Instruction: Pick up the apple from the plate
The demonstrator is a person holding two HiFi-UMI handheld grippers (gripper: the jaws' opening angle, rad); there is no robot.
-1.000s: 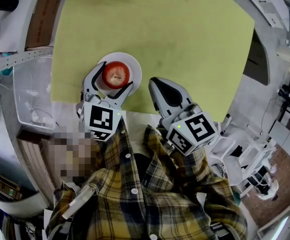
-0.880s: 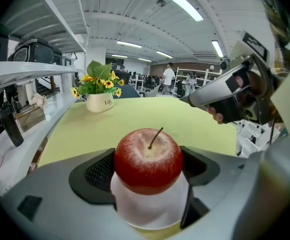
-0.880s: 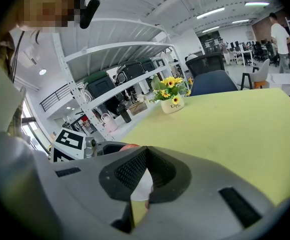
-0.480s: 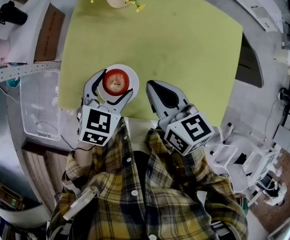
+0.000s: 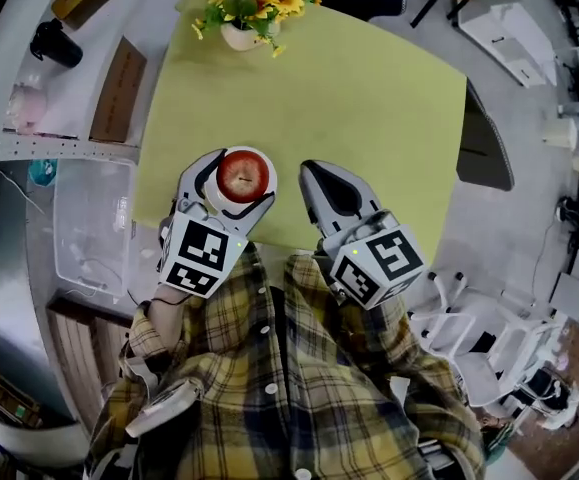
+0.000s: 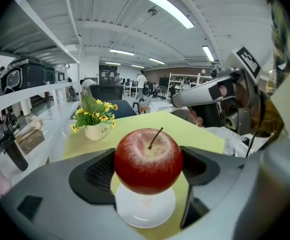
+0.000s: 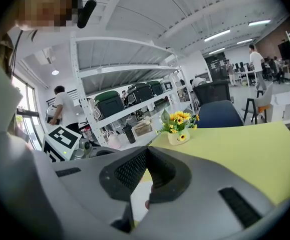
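Left gripper (image 5: 237, 176): clamped on the apple (image 6: 148, 160), a ribbed pad pressed to each flank, stem upright. Held directly over the white plate (image 6: 146, 213), at 11 o'clock from the middle of the head view, near the 6 o'clock edge of the green table (image 5: 369, 98). Underside of the fruit hidden by its own bulge. Contact with the plate, or a gap above it, not determinable from either view. Plate rim partly covered by the jaws in the head view, far rim covered by the apple in the left gripper view.

Right gripper (image 5: 314, 173): at 3 o'clock of the apple, apart from it, pads pressed together at the tips with nothing between. Through the slit below the pads, a sliver of white and a speck of red, too small to identify.

Flower pot (image 5: 241, 30) with yellow blooms at 12 o'clock of the apple, well apart, at the far table edge. Clear plastic bin (image 5: 94, 223) at 9 o'clock of the left gripper, off the table, contents indistinct. Grip of the person on both tools hidden behind the marker cubes (image 5: 197, 256). Plaid shirt (image 5: 289, 388) across 6 o'clock of the head view, cut off by the frame.
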